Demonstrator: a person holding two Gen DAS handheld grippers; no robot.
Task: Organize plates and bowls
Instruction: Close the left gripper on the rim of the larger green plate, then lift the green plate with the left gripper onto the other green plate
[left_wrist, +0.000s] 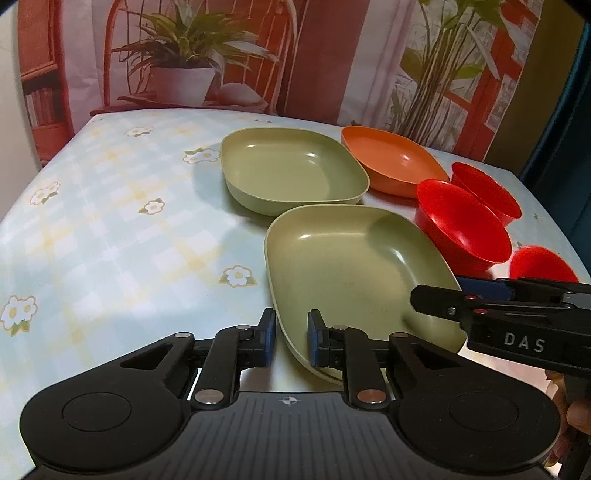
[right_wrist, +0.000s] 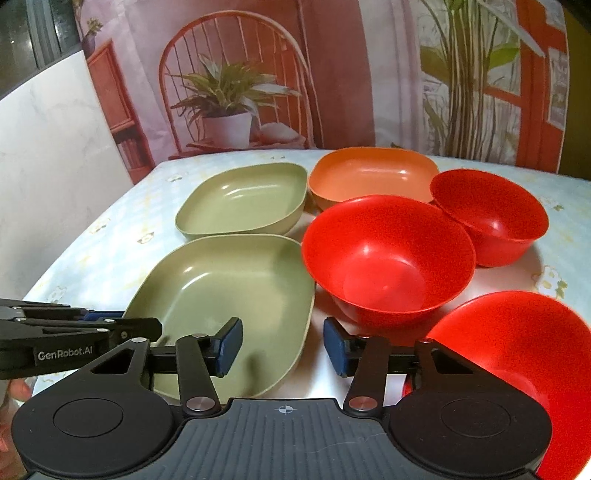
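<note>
A near green plate (left_wrist: 354, 266) (right_wrist: 221, 288) lies on the flowered tablecloth (left_wrist: 110, 221). My left gripper (left_wrist: 291, 341) is shut on its near left rim, which runs between the blue pads; the right wrist view shows this gripper (right_wrist: 122, 321) from the side. My right gripper (right_wrist: 282, 345) straddles the plate's right rim, one finger inside and one outside, pads clear of it, open. Behind lie a second green plate (left_wrist: 291, 170) (right_wrist: 240, 203) and an orange plate (left_wrist: 391, 162) (right_wrist: 369, 177).
Three red bowls (right_wrist: 388, 258) (right_wrist: 491, 214) (right_wrist: 517, 350) stand to the right of the plates, the nearest one close beside my right gripper. A printed curtain (left_wrist: 332, 55) hangs behind the table. The left part of the cloth is bare.
</note>
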